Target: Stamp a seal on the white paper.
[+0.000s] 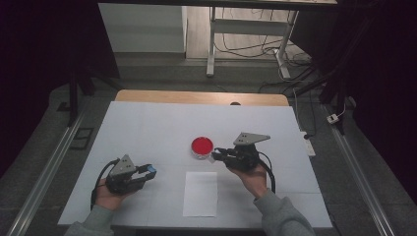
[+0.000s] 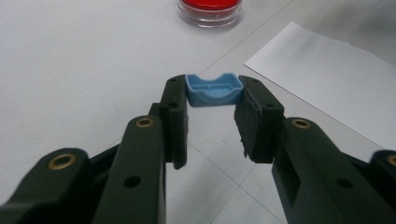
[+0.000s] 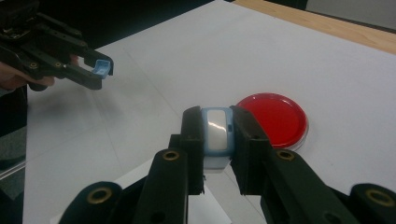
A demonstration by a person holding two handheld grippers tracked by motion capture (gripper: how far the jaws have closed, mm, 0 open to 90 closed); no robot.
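White sheet (image 1: 200, 193) lies nearest the table's (image 1: 147, 128) front edge, flat, centre, btwn the two hands. L hand (image 1: 109, 195) at front left holds L gripper (image 1: 150, 169), jaws aimed right. It pinches a small blue cap (image 2: 214, 89) at the jaw tips, hollow side up in left gripper view; cap is clear of the table surface. R hand (image 1: 252, 178) at front right holds R gripper (image 1: 217, 156), jaws aimed left, clamped on a small blue-rimmed piece w/ white face (image 3: 216, 130). Can't tell exactly what it is. R tips sit just beside the red dish (image 1: 202, 146), right of it in high view; touching or not, can't tell. Dish is round, clear wall, red top, sits mid-table just past the sheet's far edge. Grippers well apart. Further back: wooden table edge (image 1: 201, 97), then floor w/ cables (image 1: 246, 49) and a desk frame (image 1: 248, 29).
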